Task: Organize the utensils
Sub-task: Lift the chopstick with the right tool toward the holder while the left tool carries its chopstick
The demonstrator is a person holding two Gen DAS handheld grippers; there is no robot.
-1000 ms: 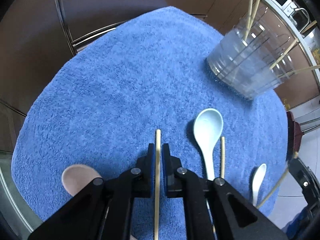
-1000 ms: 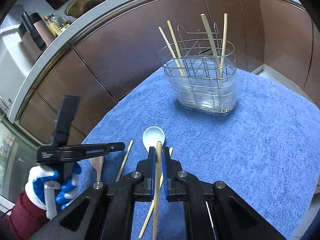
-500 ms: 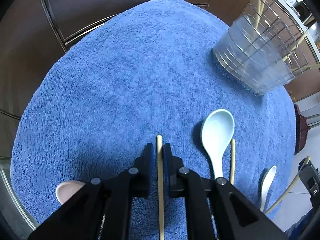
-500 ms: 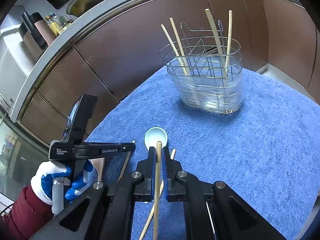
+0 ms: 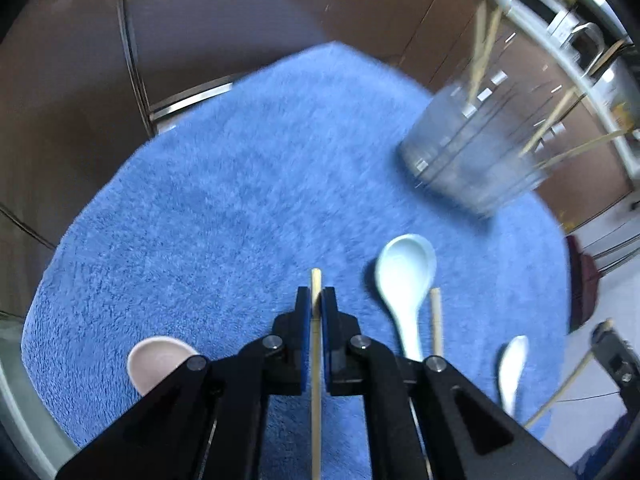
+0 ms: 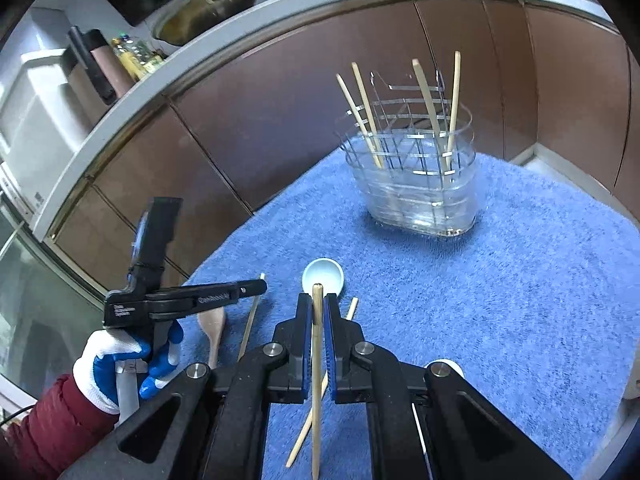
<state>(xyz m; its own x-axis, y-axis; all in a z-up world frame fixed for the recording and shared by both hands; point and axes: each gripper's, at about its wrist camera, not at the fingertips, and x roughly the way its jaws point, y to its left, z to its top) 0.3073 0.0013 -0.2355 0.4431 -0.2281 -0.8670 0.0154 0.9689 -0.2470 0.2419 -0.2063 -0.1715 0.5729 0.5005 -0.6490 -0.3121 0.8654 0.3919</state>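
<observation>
In the left wrist view my left gripper (image 5: 316,300) is closing tight on a wooden chopstick (image 5: 316,392), pads pressing on it above the blue towel (image 5: 224,208). In the right wrist view my right gripper (image 6: 317,310) is shut on another chopstick (image 6: 316,380). The clear utensil holder (image 6: 420,188) with a wire rack stands at the far side, several chopsticks upright in it; the same holder (image 5: 468,164) is blurred. A pale blue spoon (image 5: 406,276), a loose chopstick (image 5: 436,326), a small white spoon (image 5: 512,364) and a pink spoon (image 5: 156,360) lie on the towel.
A gloved hand (image 6: 120,360) in a red sleeve holds the left gripper (image 6: 260,288) at the towel's left edge. Brown cabinet doors (image 6: 280,120) curve behind the towel under a counter. The right gripper (image 5: 604,332) shows at the towel's right edge.
The left jaws stood slightly wider half a second ago and now pinch the chopstick. The left view has swung and blurred. The right gripper has drawn a little nearer the holder.
</observation>
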